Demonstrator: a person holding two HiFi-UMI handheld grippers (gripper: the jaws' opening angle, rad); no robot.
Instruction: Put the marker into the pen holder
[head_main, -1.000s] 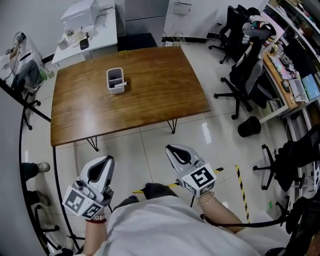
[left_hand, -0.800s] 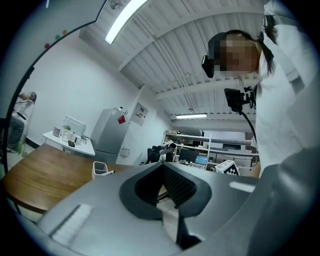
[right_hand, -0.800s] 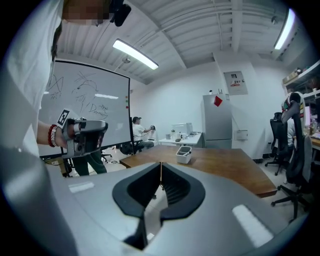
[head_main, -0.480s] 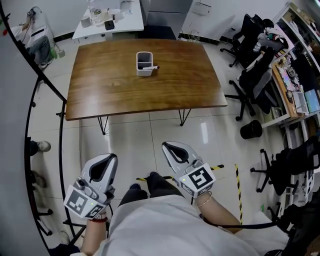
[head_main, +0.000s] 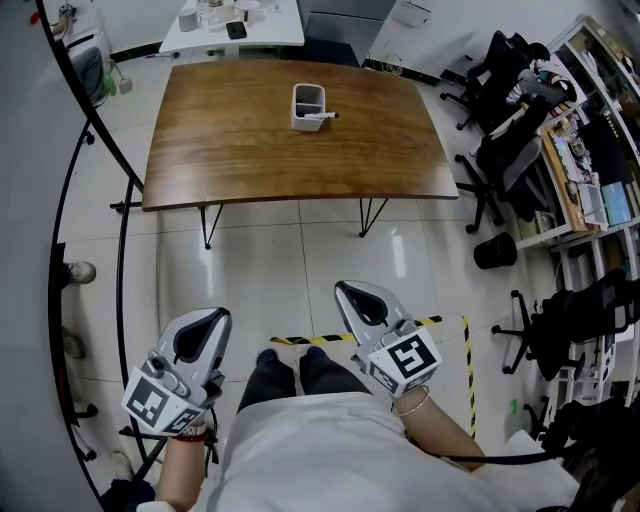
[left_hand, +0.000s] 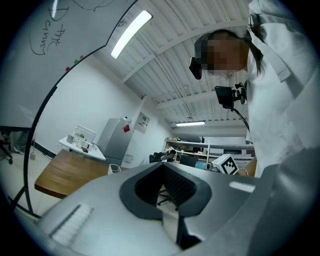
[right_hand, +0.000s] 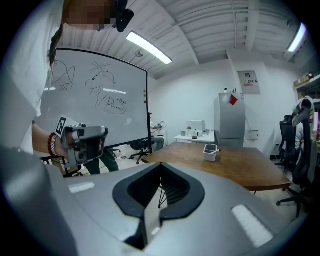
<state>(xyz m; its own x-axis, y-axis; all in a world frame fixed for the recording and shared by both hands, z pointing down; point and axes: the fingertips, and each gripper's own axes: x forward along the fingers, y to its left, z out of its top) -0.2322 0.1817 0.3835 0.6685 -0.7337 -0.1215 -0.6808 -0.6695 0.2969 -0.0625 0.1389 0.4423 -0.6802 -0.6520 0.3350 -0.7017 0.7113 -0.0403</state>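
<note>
Both grippers hang low over the tiled floor (head_main: 300, 270), well short of the wooden tabletop (head_main: 230, 150). The left gripper (head_main: 210, 320) has its jaws clenched together with nothing in them. The right gripper (head_main: 348, 294) has just been closing its jaws, and they meet now, empty too. Far out on the tabletop stands the white pen holder (head_main: 307, 100). The marker (head_main: 324, 116) touches its near right corner — on the rim or on the wood, I cannot tell.
</note>
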